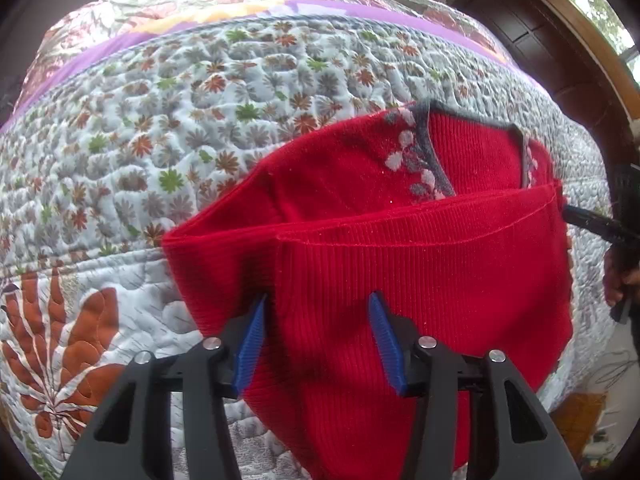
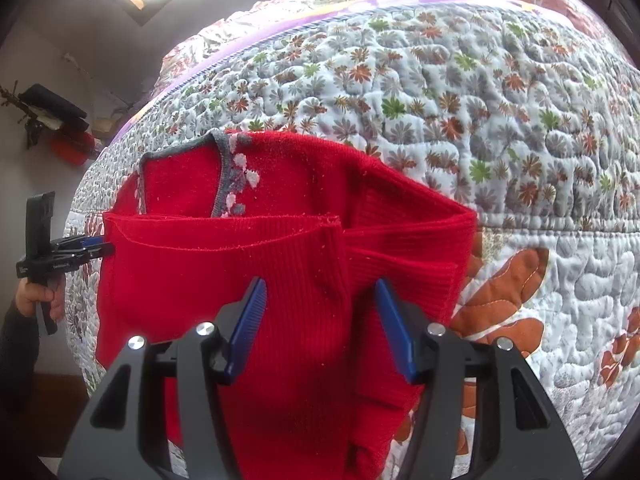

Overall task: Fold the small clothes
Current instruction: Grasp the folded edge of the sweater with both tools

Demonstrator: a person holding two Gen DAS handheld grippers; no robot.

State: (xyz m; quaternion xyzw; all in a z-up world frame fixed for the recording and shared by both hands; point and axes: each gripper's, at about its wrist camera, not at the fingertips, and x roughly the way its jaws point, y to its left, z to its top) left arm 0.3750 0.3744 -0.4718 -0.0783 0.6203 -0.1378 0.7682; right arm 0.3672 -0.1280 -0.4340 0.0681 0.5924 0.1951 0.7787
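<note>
- A red sweater (image 1: 420,264) lies on a quilted bed (image 1: 168,128), near its front edge, with the grey-trimmed neckline (image 1: 432,148) pointing away from the person.
- The bottom hem (image 1: 420,236) is already turned up over the chest, so the garment looks partway folded; a sleeve seems tucked in at each side.
- The left tongs (image 1: 318,304) hover over the lower left part of the sweater, blue pads spread wide, gripping nothing.
- The right tongs (image 2: 320,292) hover over the lower right part, likewise wide apart and empty.
- Both probably sit here to take the near fold and carry it forward.
- The sweater's lower edge hangs close to the bed's rim, so there is little slack there; the quilt beyond the neckline is open room.
</note>
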